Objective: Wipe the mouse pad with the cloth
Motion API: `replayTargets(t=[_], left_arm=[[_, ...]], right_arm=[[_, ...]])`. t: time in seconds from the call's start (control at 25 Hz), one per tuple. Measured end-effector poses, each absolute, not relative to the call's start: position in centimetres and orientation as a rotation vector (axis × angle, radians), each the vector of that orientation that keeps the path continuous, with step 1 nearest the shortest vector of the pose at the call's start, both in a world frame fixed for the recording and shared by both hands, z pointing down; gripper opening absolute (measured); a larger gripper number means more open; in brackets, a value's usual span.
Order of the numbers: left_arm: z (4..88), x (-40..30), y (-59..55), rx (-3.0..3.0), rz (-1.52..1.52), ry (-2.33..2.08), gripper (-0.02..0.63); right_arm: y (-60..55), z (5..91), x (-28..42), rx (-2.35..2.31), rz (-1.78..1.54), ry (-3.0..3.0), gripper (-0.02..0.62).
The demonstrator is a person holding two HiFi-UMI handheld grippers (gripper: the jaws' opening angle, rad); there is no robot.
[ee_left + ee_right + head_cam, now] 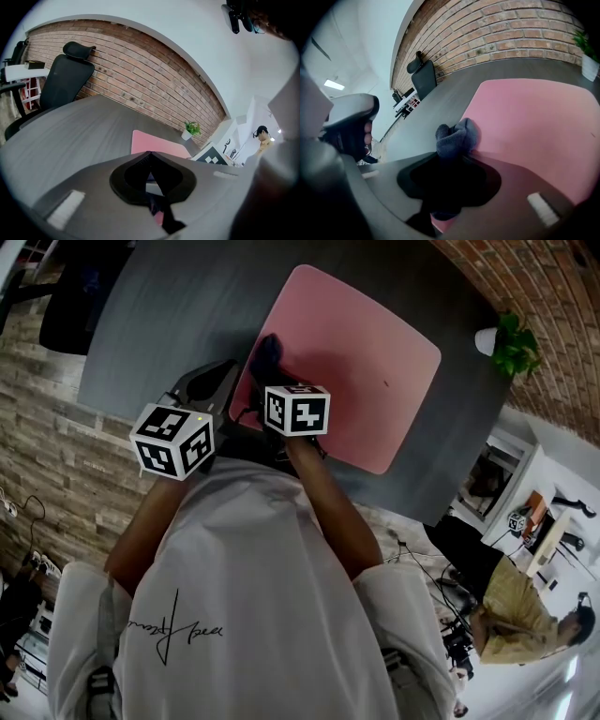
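A pink mouse pad [361, 367] lies on the dark grey table [169, 315]. At the pad's near left edge sits a bunched dark blue cloth [266, 351], and my right gripper [265, 381] is shut on it. In the right gripper view the cloth [457, 136] bulges out past the jaws and rests on the pad [534, 117]. My left gripper [220, 371] hovers over the bare table just left of the pad. Its jaws meet at the tips with nothing between them, as the left gripper view [149, 153] shows. The pad [157, 144] lies just beyond them.
A small potted plant [511, 343] stands at the table's far right corner. A black office chair [65, 79] is at the far left end, in front of a brick wall. Another person [516, 610] is on the floor side at lower right.
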State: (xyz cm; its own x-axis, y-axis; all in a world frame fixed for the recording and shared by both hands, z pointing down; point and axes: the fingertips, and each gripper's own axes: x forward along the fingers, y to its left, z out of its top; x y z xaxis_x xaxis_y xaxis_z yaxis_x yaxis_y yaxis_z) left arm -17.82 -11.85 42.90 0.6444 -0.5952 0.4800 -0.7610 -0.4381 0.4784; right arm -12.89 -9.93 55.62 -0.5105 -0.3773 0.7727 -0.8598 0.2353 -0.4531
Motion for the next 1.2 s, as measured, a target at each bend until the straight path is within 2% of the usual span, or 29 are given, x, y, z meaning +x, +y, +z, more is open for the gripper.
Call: replayTargets(t=[1.2], left_arm=[[43.3, -16.2, -12.6, 2.177, 0.3, -0.989, 0.003]], right_arm=[[-12.6, 55.7, -7.0, 1.268, 1.238, -1.908, 0.126]])
